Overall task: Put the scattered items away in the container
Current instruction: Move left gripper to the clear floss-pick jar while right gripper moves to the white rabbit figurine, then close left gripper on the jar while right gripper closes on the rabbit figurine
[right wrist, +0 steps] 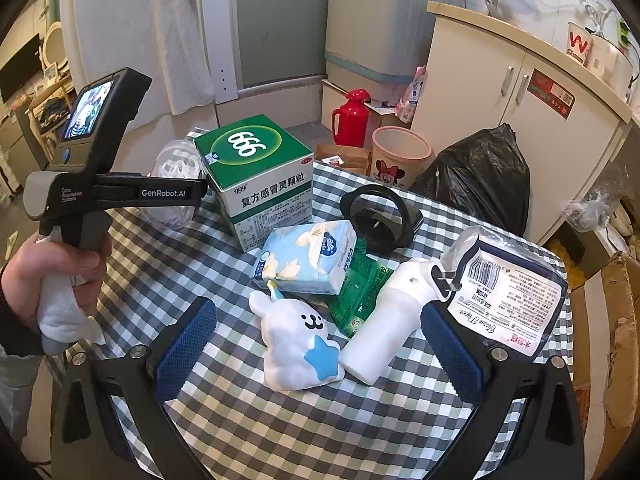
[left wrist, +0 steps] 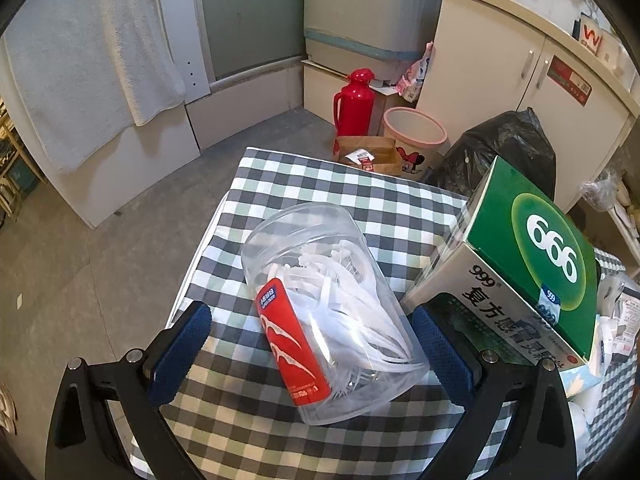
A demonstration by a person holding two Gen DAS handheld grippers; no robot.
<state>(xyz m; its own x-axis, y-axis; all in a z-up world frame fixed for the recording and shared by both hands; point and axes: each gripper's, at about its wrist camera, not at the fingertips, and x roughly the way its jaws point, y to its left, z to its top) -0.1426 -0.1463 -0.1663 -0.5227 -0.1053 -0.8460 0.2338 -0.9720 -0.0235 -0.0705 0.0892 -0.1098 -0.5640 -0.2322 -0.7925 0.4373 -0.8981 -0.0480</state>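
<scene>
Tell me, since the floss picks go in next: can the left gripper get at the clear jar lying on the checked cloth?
Probably yes. The left gripper is open with its jaws on either side of the clear jar; only the green box crowds one side.

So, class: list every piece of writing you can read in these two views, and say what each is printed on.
"999" and "复方感冒灵颗粒": green medicine box.
"GenRobot.AI": left hand-held gripper.
"Tissue Paper": dark-edged tissue pack.
"W": cup on the cabinet.
Fine print on the box, barcode digits, the red label on the clear jar and the cabinet sticker: too small to read.
</scene>
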